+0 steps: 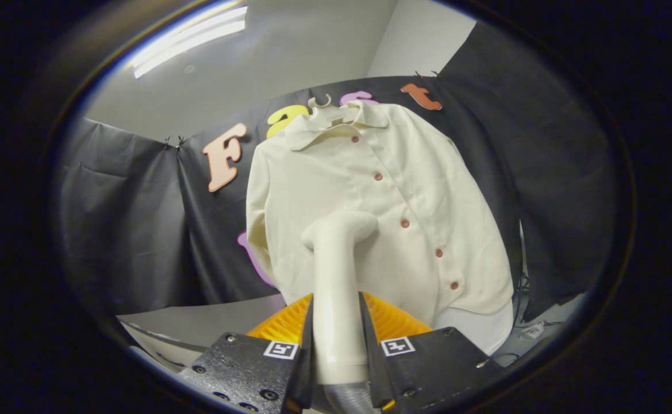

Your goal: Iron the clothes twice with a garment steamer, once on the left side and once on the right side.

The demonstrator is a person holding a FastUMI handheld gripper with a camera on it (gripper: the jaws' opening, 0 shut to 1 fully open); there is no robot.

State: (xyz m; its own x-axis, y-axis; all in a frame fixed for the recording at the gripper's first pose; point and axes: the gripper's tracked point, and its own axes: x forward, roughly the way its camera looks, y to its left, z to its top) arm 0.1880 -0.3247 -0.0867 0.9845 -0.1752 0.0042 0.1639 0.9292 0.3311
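Observation:
A cream button-up shirt (370, 201) hangs on a pale hanger (321, 109) against the black cloth wall, its brown buttons running down the front. My gripper (337, 339) is shut on the garment steamer (336, 270), a cream wand standing up between the fingers. The steamer's head (341, 227) lies against the shirt's lower left half, left of the button line. A grey ribbed hose (341, 399) leaves the wand's base between the fingers.
A white table edge (198, 322) shows below the shirt at the left. Cables lie on the surface (534, 330) at the lower right. A ceiling light (189, 40) glows overhead.

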